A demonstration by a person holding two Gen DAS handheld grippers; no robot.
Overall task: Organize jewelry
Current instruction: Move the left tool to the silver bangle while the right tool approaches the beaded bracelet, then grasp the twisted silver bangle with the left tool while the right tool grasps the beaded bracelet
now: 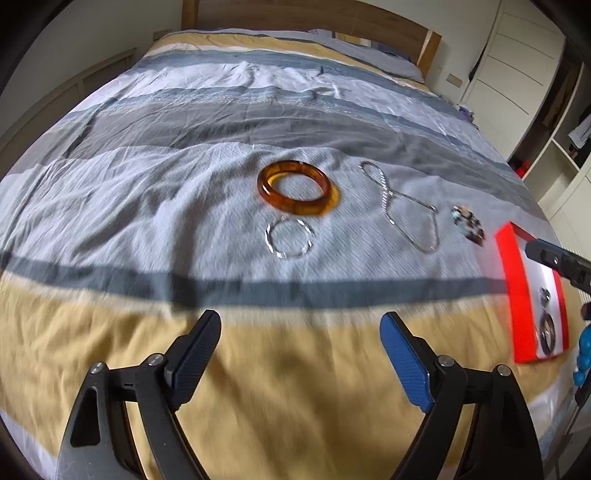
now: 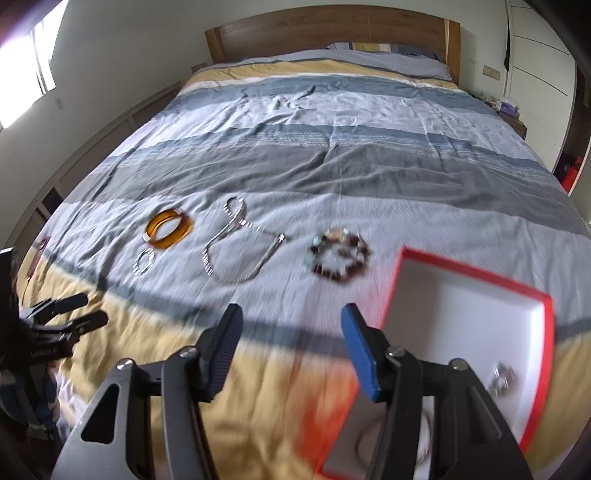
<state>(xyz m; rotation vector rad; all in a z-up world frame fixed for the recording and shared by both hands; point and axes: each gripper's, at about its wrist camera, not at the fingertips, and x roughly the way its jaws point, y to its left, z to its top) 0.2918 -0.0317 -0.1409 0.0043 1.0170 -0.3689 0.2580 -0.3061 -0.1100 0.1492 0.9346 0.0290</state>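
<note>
On the striped bedspread lie an amber bangle (image 1: 295,186) (image 2: 169,228), a thin silver bracelet (image 1: 289,237) (image 2: 145,260), a silver chain necklace (image 1: 402,206) (image 2: 240,240) and a dark beaded bracelet (image 1: 467,223) (image 2: 340,255). A red box with a white lining (image 1: 532,291) (image 2: 469,325) sits at the right and holds a few small pieces. My left gripper (image 1: 299,328) is open and empty, hovering short of the bangle. My right gripper (image 2: 291,321) is open and empty beside the box's left edge.
The bed (image 2: 332,147) fills both views, with a wooden headboard (image 2: 332,33) and pillows at the far end. A white wardrobe (image 1: 517,74) stands to the right. The other gripper shows at the left edge of the right wrist view (image 2: 62,317).
</note>
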